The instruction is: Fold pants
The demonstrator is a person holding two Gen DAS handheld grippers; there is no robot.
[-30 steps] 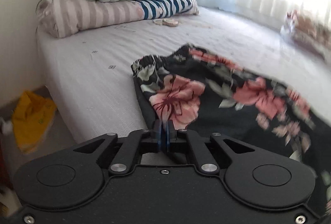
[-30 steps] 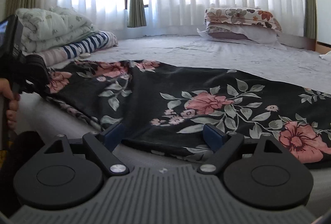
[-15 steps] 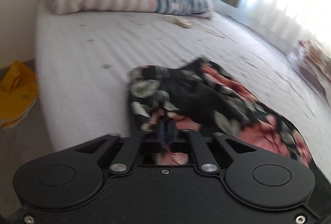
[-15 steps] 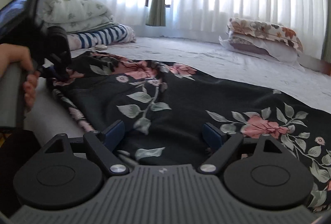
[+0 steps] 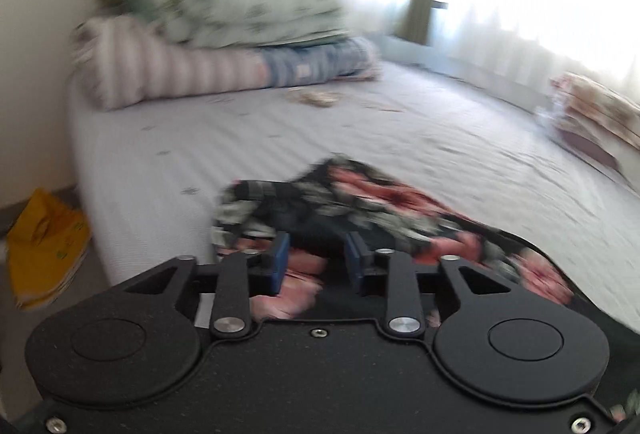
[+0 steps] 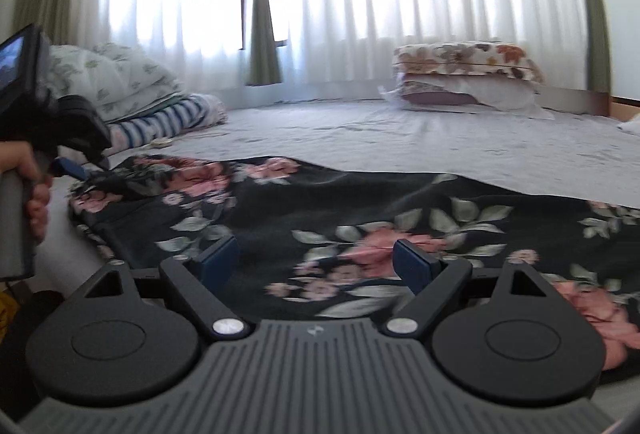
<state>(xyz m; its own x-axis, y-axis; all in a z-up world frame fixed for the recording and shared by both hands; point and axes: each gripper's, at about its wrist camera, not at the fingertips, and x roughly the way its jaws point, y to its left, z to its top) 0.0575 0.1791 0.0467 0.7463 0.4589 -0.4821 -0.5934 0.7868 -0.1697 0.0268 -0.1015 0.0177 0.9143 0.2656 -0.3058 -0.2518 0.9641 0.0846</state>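
Note:
The black pants with pink flowers (image 6: pixel 360 209) lie spread across the bed, waistband end at the left. In the left wrist view the bunched waistband end (image 5: pixel 320 201) lies just ahead of my left gripper (image 5: pixel 316 264), which is open, its blue pads apart just above the cloth. The left gripper also shows in the right wrist view (image 6: pixel 68 165), held by a hand at the pants' left end. My right gripper (image 6: pixel 316 262) is open and empty, low over the pants' near edge.
A stack of folded bedding (image 5: pixel 224 45) sits at the bed's far left corner. Floral pillows (image 6: pixel 464 73) lie by the curtained window. A yellow bag (image 5: pixel 44 246) lies on the floor left of the bed's edge (image 5: pixel 120 218).
My left gripper was shut on the waistband end, lifted it and moved it inward, and has now opened and let it go. My right gripper stayed open and shifted slightly along the pants.

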